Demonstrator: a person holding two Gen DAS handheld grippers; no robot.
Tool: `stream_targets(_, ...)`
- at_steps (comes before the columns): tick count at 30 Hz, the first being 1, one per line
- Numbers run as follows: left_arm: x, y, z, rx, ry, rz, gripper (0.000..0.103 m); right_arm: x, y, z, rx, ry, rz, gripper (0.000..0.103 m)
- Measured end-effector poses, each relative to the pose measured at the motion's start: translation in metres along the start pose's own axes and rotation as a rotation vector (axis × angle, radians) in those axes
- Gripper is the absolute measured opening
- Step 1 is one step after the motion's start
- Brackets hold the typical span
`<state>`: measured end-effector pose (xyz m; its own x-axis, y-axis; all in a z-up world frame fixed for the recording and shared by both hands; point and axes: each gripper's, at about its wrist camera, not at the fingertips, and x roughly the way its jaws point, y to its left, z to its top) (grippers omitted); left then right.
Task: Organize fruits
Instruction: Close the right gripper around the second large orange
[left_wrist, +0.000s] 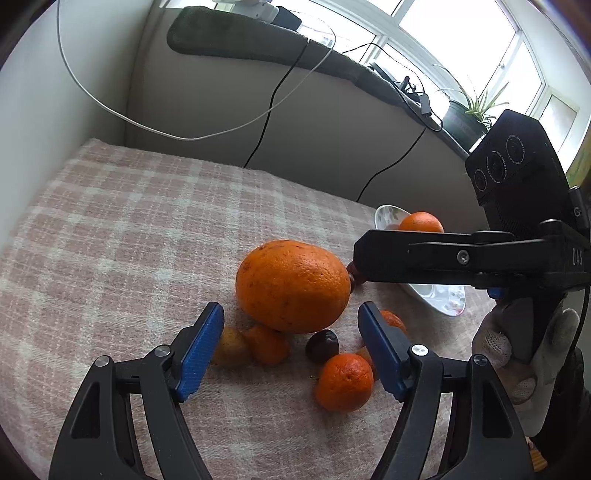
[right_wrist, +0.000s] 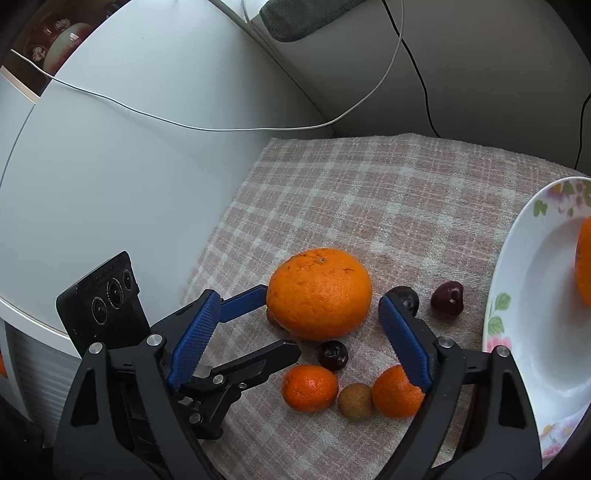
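A large orange (left_wrist: 291, 284) lies on the checked cloth (left_wrist: 110, 240) among small fruit: two mandarins (left_wrist: 345, 382) (left_wrist: 267, 343), a yellowish fruit (left_wrist: 231, 347) and a dark cherry (left_wrist: 322, 345). My left gripper (left_wrist: 290, 308) is open, its blue pads just short of the orange and apart from it. In the right wrist view my right gripper (right_wrist: 297, 299) is open too, its pads either side of the orange (right_wrist: 319, 293) with gaps. The left gripper (right_wrist: 280, 321) comes in from the left there. A white flowered plate (right_wrist: 524, 314) at the right holds another orange (right_wrist: 584, 258).
Two more dark cherries (right_wrist: 447, 297) (right_wrist: 406, 299) lie between the big orange and the plate. A white surface (right_wrist: 110, 184) borders the cloth on the left. Cables (left_wrist: 266, 122) hang along the wall behind. A gloved hand (left_wrist: 517, 350) holds the right gripper.
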<state>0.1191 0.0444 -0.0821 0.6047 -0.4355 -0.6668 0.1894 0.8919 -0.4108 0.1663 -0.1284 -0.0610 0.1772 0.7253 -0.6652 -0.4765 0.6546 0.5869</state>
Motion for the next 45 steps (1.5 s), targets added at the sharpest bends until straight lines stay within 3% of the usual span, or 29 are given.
stream_targets(17,0.012,0.001,0.003,-0.005,0.016,-0.026,0.073,0.028,0.003,0.007,-0.04,0.048,-0.056,0.083)
stream_targets(24,0.012,0.002,0.004,-0.01,0.014,-0.026,0.064,0.033,-0.002,0.007,-0.042,0.066,-0.087,0.075)
stream_targets(45,-0.002,-0.016,0.005,0.035,-0.046,0.022,0.064,0.017,0.002,-0.001,-0.03,0.034,-0.059,0.074)
